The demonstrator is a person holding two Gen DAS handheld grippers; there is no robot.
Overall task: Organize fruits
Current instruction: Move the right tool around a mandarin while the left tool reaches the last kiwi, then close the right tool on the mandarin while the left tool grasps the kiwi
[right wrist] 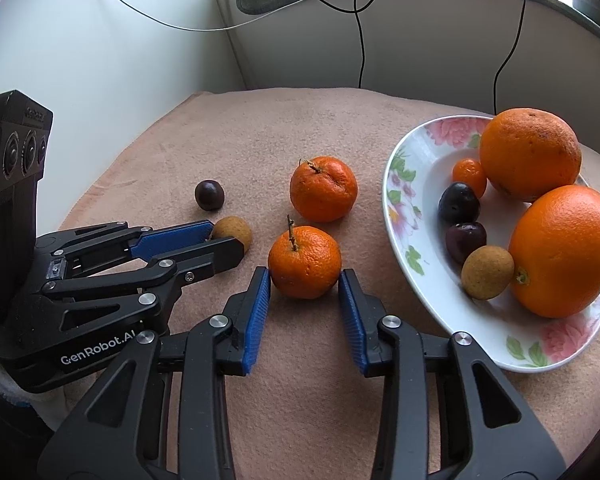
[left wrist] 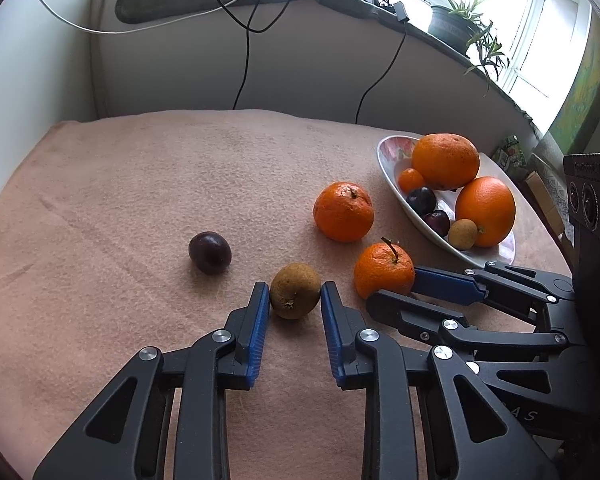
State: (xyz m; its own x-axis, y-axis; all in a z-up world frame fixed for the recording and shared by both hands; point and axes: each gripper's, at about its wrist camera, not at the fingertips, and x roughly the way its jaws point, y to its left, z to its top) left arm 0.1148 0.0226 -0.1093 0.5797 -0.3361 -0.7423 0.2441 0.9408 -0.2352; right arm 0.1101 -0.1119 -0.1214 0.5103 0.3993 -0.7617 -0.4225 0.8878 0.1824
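White lettering "GenRobot.AI" is read on the left gripper [left wrist: 295, 294], clamped on a brown longan [left wrist: 295, 296]. A stemmed tangerine [right wrist: 304, 262] is clasped between the right gripper [right wrist: 304, 278] pads; a flowered plate [right wrist: 396, 200] is seen to its right.

In the left wrist view, the right claw [left wrist: 396, 286] covers the lower side of the nearer tangerine [left wrist: 384, 269], so whether its pads touch the fruit cannot be told there. The picture's right edge cuts off the black camera block [left wrist: 592, 200]. In the right wrist view, the left claw [right wrist: 224, 240] hides much of the brown fruit [right wrist: 236, 231] it reaches. The plate [right wrist: 396, 216] runs out of frame at the right, and the orange [right wrist: 564, 250] covers its far rim. The potted plant [left wrist: 460, 20] is washed out against the window.
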